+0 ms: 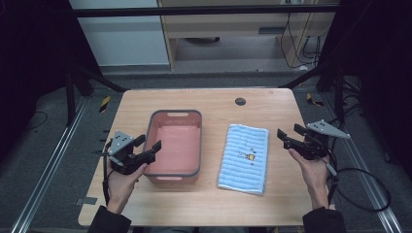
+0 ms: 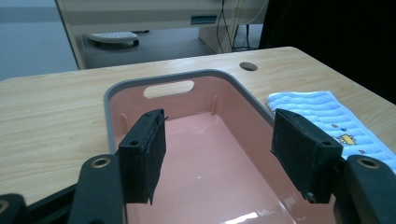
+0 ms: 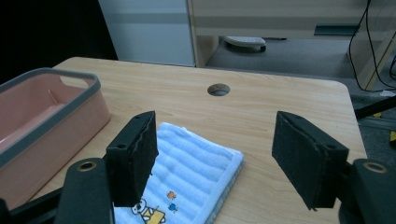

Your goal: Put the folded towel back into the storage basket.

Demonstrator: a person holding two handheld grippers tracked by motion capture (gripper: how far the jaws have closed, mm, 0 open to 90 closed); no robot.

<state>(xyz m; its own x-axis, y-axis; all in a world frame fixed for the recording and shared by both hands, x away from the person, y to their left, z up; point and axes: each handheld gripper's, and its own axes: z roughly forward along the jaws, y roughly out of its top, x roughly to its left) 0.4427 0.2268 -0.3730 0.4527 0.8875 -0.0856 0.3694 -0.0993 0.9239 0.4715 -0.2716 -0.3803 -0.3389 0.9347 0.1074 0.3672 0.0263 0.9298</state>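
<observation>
A pink plastic bin [image 1: 175, 144] with a grey rim stands left of centre on the wooden table [image 1: 209, 99]; it is empty. A folded light-blue striped towel [image 1: 244, 158] with a small cartoon print lies flat to its right. My left gripper [image 1: 148, 145] is open at the bin's left rim, held by a hand. In the left gripper view the bin [image 2: 205, 154] lies under the jaws and the towel [image 2: 327, 116] is to the right. My right gripper [image 1: 289, 134] is open just right of the towel's far end. The right gripper view shows the towel [image 3: 187, 182] below the jaws and the bin [image 3: 42, 126] at left.
A round cable hole [image 1: 240, 101] sits near the table's far edge. Metal rails [image 1: 46, 170] run along both sides of the table, and a cable [image 1: 362, 191] loops at the right. A cabinet and desk stand beyond the table.
</observation>
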